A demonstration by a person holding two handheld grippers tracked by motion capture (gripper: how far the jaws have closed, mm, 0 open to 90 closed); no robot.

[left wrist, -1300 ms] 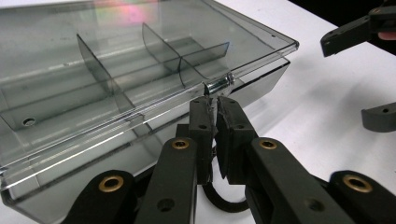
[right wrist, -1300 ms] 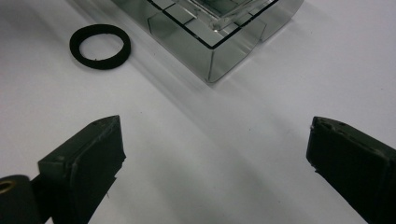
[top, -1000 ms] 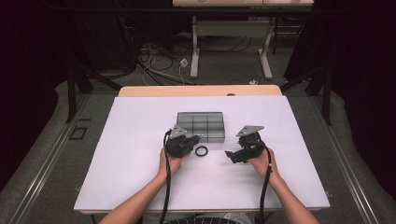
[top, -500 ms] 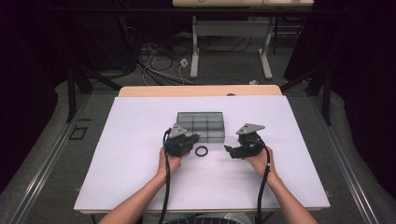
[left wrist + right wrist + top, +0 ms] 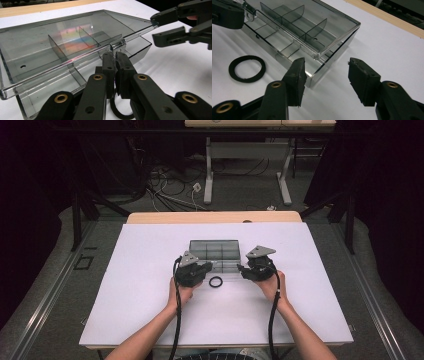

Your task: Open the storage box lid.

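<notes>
A clear smoky plastic compartment box (image 5: 215, 251) lies mid-table, its hinged lid (image 5: 65, 37) lifted slightly off the base. My left gripper (image 5: 115, 56) is shut on the lid's front latch (image 5: 117, 46); in the high view this gripper (image 5: 207, 268) sits at the box's near edge. A black rubber ring (image 5: 215, 281) lies flat on the table just in front of the box, between the two hands. My right gripper (image 5: 325, 72) is open, its jaws on either side of the box's near right corner (image 5: 312, 80) without touching it.
The white tabletop (image 5: 150, 270) has free room left, right and in front of the box. A wooden strip (image 5: 215, 216) runs along the far edge. Beyond it are desk legs (image 5: 208, 175) and floor cables (image 5: 165, 185).
My right gripper has slid left and now reaches the box's near right corner. The left gripper stays at the latch, and the ring has not moved.
</notes>
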